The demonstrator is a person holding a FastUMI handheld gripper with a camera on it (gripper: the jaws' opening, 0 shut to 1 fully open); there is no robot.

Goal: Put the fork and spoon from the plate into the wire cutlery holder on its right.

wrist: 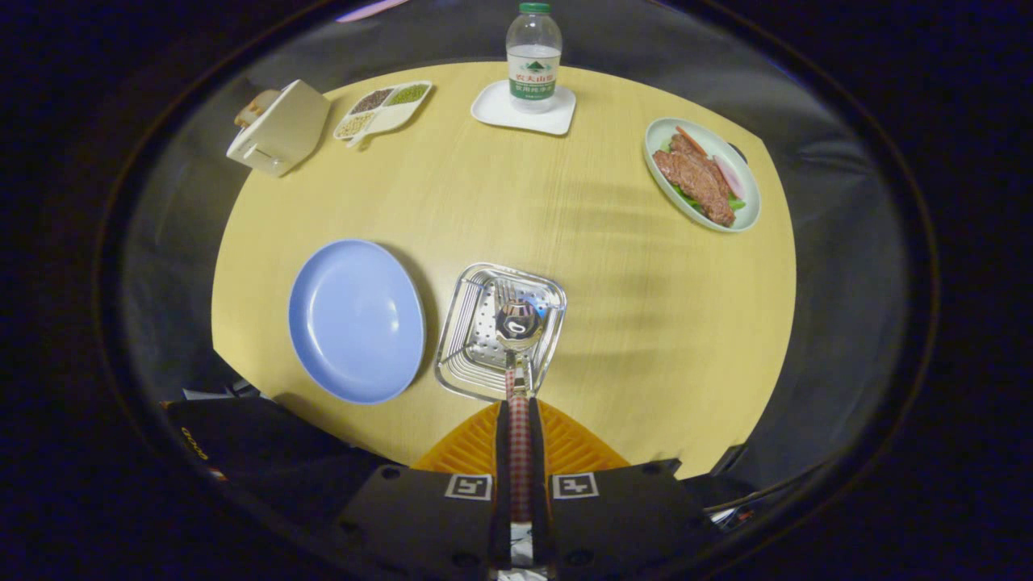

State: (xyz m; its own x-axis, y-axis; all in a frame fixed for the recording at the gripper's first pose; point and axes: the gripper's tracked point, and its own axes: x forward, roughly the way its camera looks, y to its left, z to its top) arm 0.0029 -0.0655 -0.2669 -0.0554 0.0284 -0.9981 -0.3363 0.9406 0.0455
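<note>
My gripper (520, 420) is shut on the checkered handle of a spoon (517, 323), and the spoon's shiny bowl hangs just ahead of the fingers, over the wire cutlery holder (476, 355). Fork (506, 289) tines show inside the holder just beyond the spoon bowl. The blue plate (356, 319) lies bare on the table, directly left of the holder. The holder is a square metal basket with a perforated bottom.
On the round wooden table (646, 323) beyond: a water bottle (533, 55) on a white tray (496, 109), a green plate of meat (700, 173) far right, a divided dish of grains (382, 109), and a cream box (278, 129) far left.
</note>
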